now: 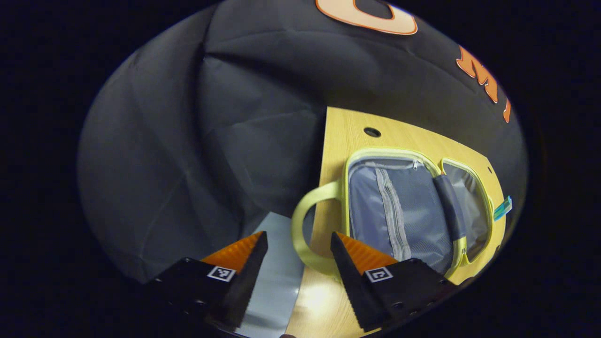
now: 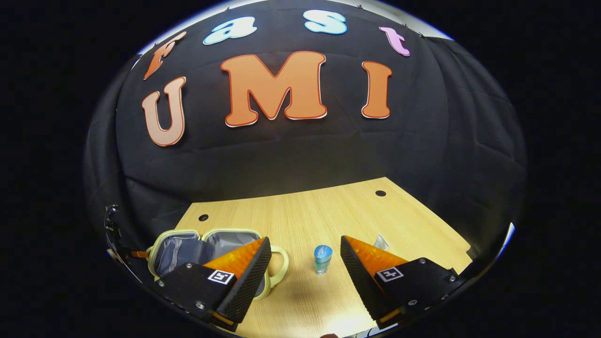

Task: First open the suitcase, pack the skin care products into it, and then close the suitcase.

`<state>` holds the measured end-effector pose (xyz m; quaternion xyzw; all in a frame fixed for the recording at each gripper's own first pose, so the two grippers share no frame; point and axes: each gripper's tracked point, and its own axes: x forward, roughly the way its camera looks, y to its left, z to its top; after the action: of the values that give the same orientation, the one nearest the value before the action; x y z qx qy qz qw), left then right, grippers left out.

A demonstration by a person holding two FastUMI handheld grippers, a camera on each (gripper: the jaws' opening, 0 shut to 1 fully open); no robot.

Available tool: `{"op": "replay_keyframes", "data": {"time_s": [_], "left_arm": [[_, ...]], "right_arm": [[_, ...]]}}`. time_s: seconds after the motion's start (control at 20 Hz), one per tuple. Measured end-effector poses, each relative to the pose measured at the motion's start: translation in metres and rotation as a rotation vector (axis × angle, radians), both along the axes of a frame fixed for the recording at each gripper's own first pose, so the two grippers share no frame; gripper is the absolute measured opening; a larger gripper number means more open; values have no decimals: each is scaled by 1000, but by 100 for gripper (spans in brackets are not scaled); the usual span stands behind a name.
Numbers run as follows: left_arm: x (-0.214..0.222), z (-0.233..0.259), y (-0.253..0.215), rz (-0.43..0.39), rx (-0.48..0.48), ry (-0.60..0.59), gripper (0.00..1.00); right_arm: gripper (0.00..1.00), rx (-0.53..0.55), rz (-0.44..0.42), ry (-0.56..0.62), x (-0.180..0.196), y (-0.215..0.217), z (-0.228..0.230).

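Observation:
The small yellow-green suitcase [image 1: 404, 211] lies open on the wooden table [image 1: 347, 136], its grey zipped lining facing up. Its loop handle [image 1: 300, 230] juts past the table's edge. My left gripper [image 1: 298, 244] is open, and the handle shows in the gap between its fingers, apart from both. A teal tube [image 1: 502, 209] lies beyond the case's far side. In the right gripper view a small clear bottle with a blue cap [image 2: 322, 259] stands upright on the table, just right of the open suitcase [image 2: 206, 249]. My right gripper [image 2: 305, 241] is open in front of the bottle, holding nothing.
The table [image 2: 305, 211] has small round holes [image 2: 203, 217] near its back corners, and black cloth hangs right behind it. A pale, pointed item [image 2: 381, 241] peeks out behind my right finger. Grey floor [image 1: 277, 277] lies below the table's edge by the handle.

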<state>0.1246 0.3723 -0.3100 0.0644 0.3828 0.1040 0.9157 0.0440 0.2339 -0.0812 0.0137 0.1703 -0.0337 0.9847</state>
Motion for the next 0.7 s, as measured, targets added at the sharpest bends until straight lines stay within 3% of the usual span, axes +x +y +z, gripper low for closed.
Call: {"op": "replay_keyframes", "data": {"time_s": [0.1,0.2,0.3,0.4,0.7], "left_arm": [[4,35,-8,-2,57,-77,91],[7,71,-28,-2,147,-155,91],[13,101,-57,-32,216,-209,100],[14,137,-94,-75,255,-270,99],[10,203,-261,-188,116,-449,99]], "right_arm": [[95,-19,3,-7,0,-5,1],[95,-31,5,-18,0,-12,2],[94,-32,10,-22,1,-20,1],[94,-35,19,-32,1,-28,2],[94,-97,60,-59,5,-76,5]]}}
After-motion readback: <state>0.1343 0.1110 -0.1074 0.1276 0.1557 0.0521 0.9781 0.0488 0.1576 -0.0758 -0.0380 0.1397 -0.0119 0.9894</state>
